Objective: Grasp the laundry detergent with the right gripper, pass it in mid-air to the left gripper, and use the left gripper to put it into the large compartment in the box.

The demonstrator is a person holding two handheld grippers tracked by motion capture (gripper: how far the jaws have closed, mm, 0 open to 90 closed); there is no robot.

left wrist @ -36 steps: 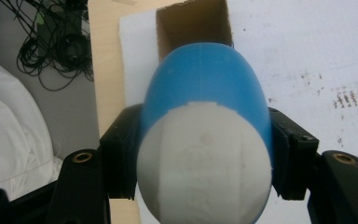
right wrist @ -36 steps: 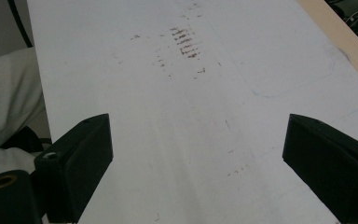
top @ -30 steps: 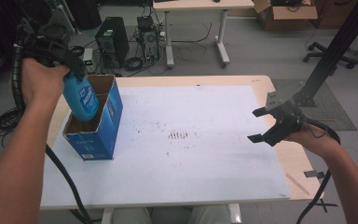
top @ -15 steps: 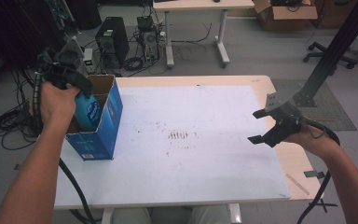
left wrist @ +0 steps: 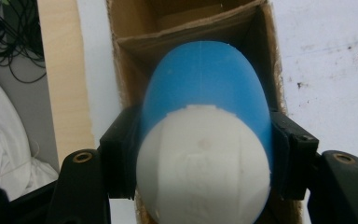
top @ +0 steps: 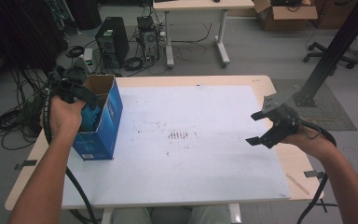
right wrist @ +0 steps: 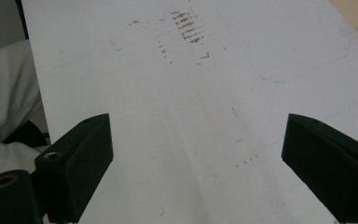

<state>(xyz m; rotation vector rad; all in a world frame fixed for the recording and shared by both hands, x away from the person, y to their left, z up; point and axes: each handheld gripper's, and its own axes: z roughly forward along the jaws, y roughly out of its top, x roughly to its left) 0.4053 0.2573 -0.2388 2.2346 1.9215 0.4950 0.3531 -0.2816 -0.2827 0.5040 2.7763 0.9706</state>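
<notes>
My left claw (top: pixel 85 103) is clamped on the blue bottle (left wrist: pixel 205 102), already partway down inside the box (top: pixel 113 106) right below it. If it snags the cardboard divider (left wrist: pixel 182 35) just ahead, the box could tip. My right claw (top: pixel 261 127) is wide open, holding nothing, over the white mat (right wrist: pixel 205 116).

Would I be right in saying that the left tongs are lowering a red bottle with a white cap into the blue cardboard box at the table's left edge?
Not quite: the bottle is blue, not red, as the left gripper view shows. The rest holds: the left tongs clamp it at its white cap, partway inside the blue cardboard box at the table's left edge.
</notes>
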